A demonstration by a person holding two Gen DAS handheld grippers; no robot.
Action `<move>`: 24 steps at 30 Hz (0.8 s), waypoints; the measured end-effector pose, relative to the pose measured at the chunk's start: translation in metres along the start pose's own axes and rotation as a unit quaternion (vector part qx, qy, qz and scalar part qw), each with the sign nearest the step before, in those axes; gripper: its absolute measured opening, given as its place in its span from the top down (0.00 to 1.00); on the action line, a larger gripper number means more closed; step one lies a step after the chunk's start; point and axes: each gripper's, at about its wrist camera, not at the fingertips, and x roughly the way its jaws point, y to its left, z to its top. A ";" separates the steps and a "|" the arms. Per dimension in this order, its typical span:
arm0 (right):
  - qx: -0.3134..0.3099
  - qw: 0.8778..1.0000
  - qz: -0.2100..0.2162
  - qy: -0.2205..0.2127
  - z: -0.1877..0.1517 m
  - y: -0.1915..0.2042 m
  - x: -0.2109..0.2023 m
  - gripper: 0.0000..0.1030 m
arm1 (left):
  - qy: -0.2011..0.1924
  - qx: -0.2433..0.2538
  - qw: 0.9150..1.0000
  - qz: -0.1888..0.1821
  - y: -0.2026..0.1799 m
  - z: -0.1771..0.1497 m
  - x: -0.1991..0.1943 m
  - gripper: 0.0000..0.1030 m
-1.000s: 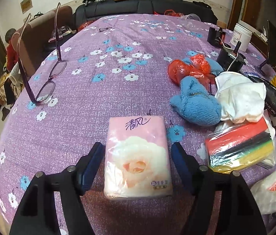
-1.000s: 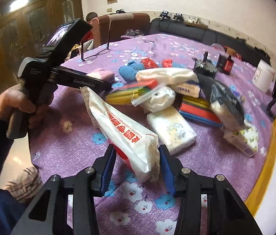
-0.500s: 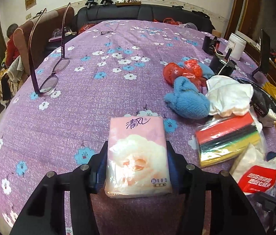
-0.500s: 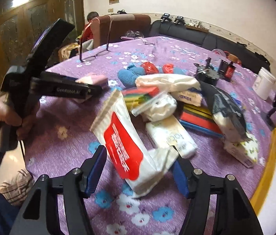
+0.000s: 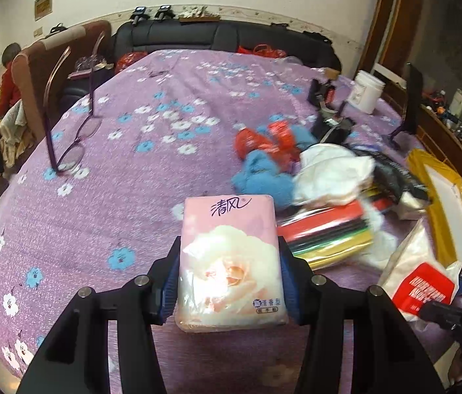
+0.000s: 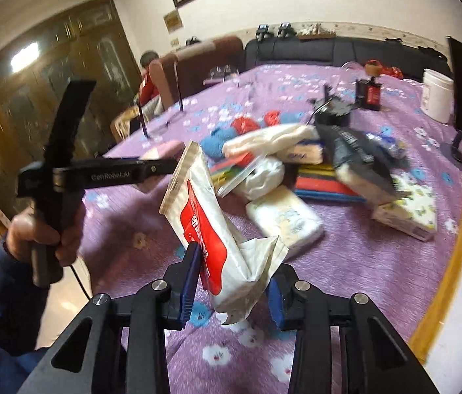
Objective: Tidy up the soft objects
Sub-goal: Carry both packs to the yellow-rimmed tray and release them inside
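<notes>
Purple flowered cloth (image 5: pixel 106 197) covers the table. On it, a heap of soft packets and a blue knit piece (image 5: pixel 260 177) lies right of the eyeglasses (image 5: pixel 73 144).

Nearer than that heap, the left gripper (image 5: pixel 229 262) is clamped on a pink tissue pack (image 5: pixel 231 256). The right gripper (image 6: pixel 231 272) is closing on a red-and-white pouch (image 6: pixel 211 226) tilted between its jaws.

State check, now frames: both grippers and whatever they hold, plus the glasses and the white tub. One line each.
left gripper: shut on pink tissue pack
pink tissue pack: clamped at both sides, sealed
right gripper: jaws closing, red-and-white pouch between them
red-and-white pouch: crumpled at its lower end, top tilted up and left
glasses: unfolded, lenses on the cloth, arms up
white tub: upright, lid on
</notes>
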 end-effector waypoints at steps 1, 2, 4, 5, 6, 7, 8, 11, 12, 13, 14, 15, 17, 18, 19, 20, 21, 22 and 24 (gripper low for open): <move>0.005 1.000 -0.001 -0.005 0.000 -0.003 -0.005 0.61 | -0.003 0.004 1.000 -0.007 -0.007 0.003 -0.003 0.50; 0.015 1.000 -0.004 -0.014 0.000 -0.009 -0.013 0.61 | -0.004 0.007 1.000 -0.012 -0.012 0.005 -0.005 0.50; 0.031 0.999 -0.006 -0.027 0.000 -0.020 -0.025 0.61 | -0.007 0.021 0.999 -0.025 -0.028 0.010 -0.010 0.50; 0.047 0.998 -0.007 -0.037 0.000 -0.030 -0.034 0.61 | -0.008 0.026 0.999 -0.029 -0.034 0.012 -0.011 0.50; 0.058 0.997 -0.007 -0.043 -0.001 -0.036 -0.040 0.61 | -0.009 0.033 0.999 -0.034 -0.042 0.014 -0.013 0.50; 0.070 0.996 -0.010 -0.051 -0.001 -0.044 -0.046 0.61 | -0.010 0.044 0.998 -0.044 -0.056 0.017 -0.015 0.50; 0.088 0.994 -0.019 -0.062 -0.002 -0.054 -0.056 0.61 | -0.009 0.051 0.997 -0.055 -0.067 0.020 -0.015 0.50; 0.132 0.987 -0.040 -0.082 -0.003 -0.081 -0.074 0.61 | -0.004 0.076 0.994 -0.079 -0.102 0.027 -0.013 0.50; 0.153 0.983 -0.047 -0.088 -0.004 -0.094 -0.082 0.61 | -0.002 0.088 0.992 -0.086 -0.116 0.029 -0.011 0.50; 0.169 0.980 -0.052 -0.092 -0.005 -0.104 -0.088 0.61 | -0.002 0.100 0.991 -0.092 -0.132 0.032 -0.009 0.50; 0.192 0.974 -0.062 -0.098 -0.006 -0.120 -0.097 0.61 | -0.001 0.116 0.988 -0.101 -0.152 0.035 -0.006 0.51; 0.205 0.971 -0.069 -0.100 -0.008 -0.128 -0.102 0.61 | 0.000 0.122 0.987 -0.105 -0.160 0.036 -0.005 0.50; 0.243 0.960 -0.088 -0.105 -0.010 -0.153 -0.115 0.61 | 0.008 0.138 0.983 -0.124 -0.191 0.043 0.002 0.51; 0.256 0.957 -0.092 -0.106 -0.011 -0.161 -0.119 0.61 | 0.011 0.143 0.981 -0.132 -0.202 0.044 0.004 0.51; 0.272 0.952 -0.097 -0.105 -0.011 -0.171 -0.123 0.61 | 0.014 0.150 0.979 -0.139 -0.216 0.048 0.008 0.51; 0.288 0.946 -0.107 -0.103 -0.012 -0.181 -0.128 0.61 | 0.018 0.158 0.976 -0.146 -0.233 0.052 0.014 0.51; 0.306 0.939 -0.115 -0.102 -0.012 -0.193 -0.133 0.61 | 0.020 0.162 0.975 -0.150 -0.244 0.054 0.017 0.51; 0.315 0.936 -0.119 -0.100 -0.013 -0.201 -0.136 0.61 | 0.026 0.168 0.973 -0.156 -0.260 0.058 0.025 0.51; 0.345 0.924 -0.137 -0.094 -0.013 -0.222 -0.142 0.61 | 0.036 0.176 0.970 -0.163 -0.283 0.062 0.034 0.51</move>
